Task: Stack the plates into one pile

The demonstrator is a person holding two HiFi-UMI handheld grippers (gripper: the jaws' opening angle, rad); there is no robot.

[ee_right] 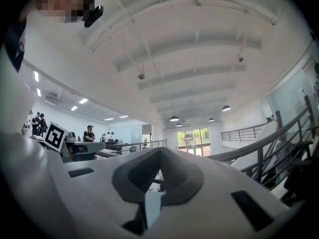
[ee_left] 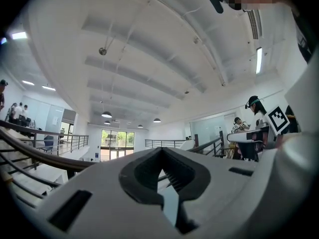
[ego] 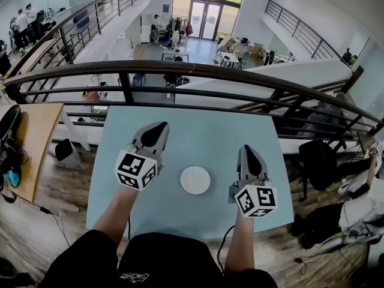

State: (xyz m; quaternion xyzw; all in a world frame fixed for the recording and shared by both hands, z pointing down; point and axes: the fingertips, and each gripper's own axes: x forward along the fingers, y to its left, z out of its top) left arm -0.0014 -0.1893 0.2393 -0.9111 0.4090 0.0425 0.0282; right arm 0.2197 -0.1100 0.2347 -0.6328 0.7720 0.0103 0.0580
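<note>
Head view: round white plate (ego: 195, 180) (single or a pile, cannot tell) lies flat on the pale blue square table (ego: 204, 131), lower centre of frame, between the grippers and touching neither. Left gripper (ego: 159, 126): clenched, empty. Right gripper (ego: 246, 149): clenched, empty.

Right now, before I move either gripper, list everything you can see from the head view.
plates: one pile, white, near the middle of the table, between the grippers; number in it unclear
table: one, light blue, in front of the railing
railing: one, dark, beyond the table
wooden desk: one, brown, far left
left gripper: one, grey, left of the plates, jaws together, empty
right gripper: one, grey, right of the plates, jaws together, empty
</note>
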